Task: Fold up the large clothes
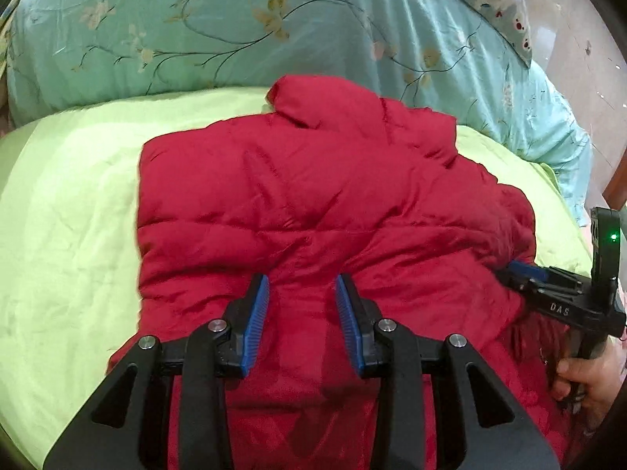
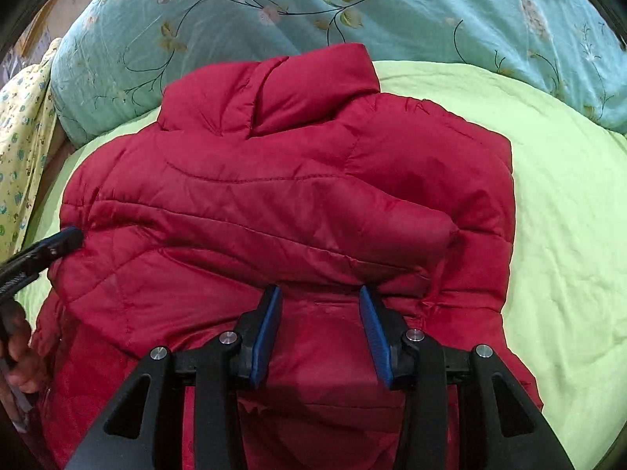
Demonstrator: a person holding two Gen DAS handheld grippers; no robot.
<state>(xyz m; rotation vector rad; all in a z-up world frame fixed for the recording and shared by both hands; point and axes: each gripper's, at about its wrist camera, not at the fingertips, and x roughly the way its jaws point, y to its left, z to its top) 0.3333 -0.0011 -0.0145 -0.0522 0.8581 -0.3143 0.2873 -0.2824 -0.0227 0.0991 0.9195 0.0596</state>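
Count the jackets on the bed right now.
1: a red jacket lying on the green sheet, collar toward the teal quilt. Nothing visible shows another beneath.

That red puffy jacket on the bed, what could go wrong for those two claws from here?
The red jacket looks slick and padded, and both the left gripper and right gripper stand open over it, so a pinch may catch only the top layer and slip. The sleeve folded across could spring back open. The soft green blanket underneath may bunch up if the jacket is dragged.

One red jacket [image 1: 313, 196], two grippers, one green sheet [image 1: 70, 203], one floral quilt [image 1: 196, 31].
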